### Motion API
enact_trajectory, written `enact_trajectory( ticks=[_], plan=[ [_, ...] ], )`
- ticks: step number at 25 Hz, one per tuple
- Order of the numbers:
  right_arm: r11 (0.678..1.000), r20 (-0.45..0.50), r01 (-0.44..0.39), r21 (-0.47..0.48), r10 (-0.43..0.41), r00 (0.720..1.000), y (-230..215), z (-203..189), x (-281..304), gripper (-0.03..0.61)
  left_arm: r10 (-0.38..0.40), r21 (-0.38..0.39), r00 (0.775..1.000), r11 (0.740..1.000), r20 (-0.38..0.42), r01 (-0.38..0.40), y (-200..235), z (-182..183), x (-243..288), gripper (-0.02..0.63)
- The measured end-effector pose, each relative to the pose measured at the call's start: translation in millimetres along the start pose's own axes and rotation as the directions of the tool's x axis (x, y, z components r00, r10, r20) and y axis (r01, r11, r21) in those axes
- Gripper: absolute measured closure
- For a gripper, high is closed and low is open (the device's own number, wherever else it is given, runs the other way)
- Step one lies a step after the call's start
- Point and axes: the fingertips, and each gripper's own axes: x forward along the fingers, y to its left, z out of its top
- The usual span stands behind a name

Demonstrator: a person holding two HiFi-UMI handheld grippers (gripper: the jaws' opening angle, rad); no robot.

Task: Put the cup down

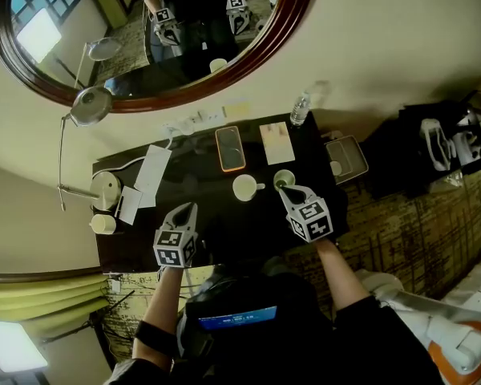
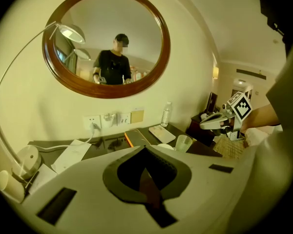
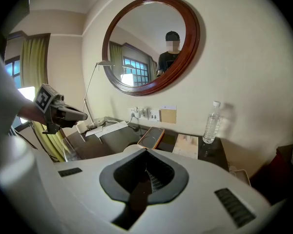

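Head view: clear cup (image 1: 284, 178) upright on worktop (image 1: 204, 187), touching tip of shut, empty right claw (image 1: 284, 189); left claw (image 1: 185, 211), likewise shut, well apart.

Person seen from above: dark short-sleeved top (image 1: 248, 295), with a dark band (image 1: 148, 335) round the left forearm. Left gripper (image 1: 184, 211) and right gripper (image 1: 285, 189): pale shells, dark padded recesses at the jaws, each bearing a marker cube (image 1: 173, 247) of black-and-white squares.
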Motion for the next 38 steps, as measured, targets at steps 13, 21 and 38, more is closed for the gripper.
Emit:
enact_trajectory(
  ticks=[13, 21, 38],
  plan=[
    [0.982, -0.021, -0.095, -0.164, 0.093, 0.995, -1, 3, -3, 0.563, -0.177, 0.271, 0.962, 0.934, -0.21, 0.231, -79, 7, 49, 0.32],
    [0.979, -0.073, -0.084, -0.188, 0.072, 0.995, 3, -19, 11, 0.562, -0.23, 0.479, 0.84, 0.734, -0.492, 0.481, -115, -23, 116, 0.141],
    [0.998, -0.107, -0.038, -0.049, 0.033, 0.994, 2, -52, 48, 0.563, -0.158, 0.505, 0.639, 0.485, -0.753, 0.714, -109, -102, 207, 0.115]
  ],
)
